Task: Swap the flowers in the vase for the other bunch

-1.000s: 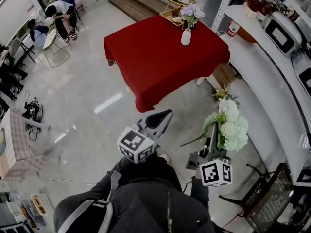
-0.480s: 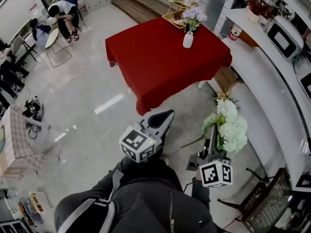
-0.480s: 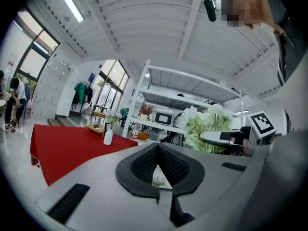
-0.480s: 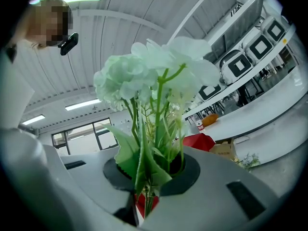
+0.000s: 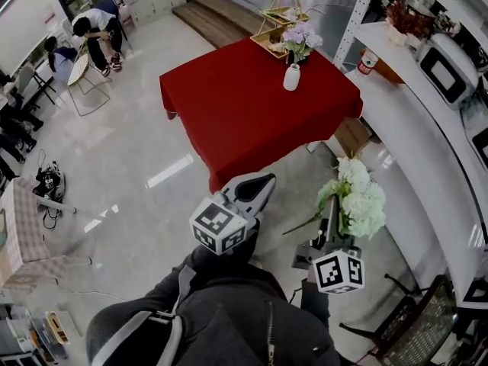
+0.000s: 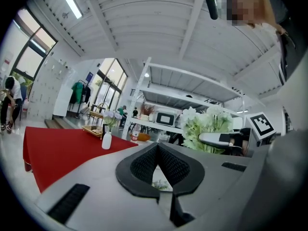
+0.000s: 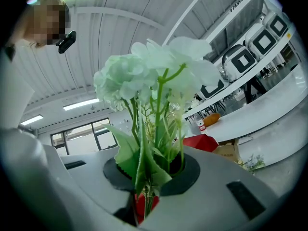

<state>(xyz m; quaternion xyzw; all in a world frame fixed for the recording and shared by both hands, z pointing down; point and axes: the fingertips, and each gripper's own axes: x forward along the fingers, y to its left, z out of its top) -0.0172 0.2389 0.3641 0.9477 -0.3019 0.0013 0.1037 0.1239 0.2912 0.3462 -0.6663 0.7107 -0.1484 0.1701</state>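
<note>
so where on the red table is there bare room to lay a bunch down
The red table is bare across its near and left parts. It is crowded only at the far right corner, where the white vase of purple flowers stands by the wire basket.

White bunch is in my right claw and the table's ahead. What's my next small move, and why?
Probably step closer to the table. The vase with the purple flowers stands near its far edge, well beyond both claws. The left claw is shut and empty, free to pull those out, while the right claw grips the white bunch.
</note>
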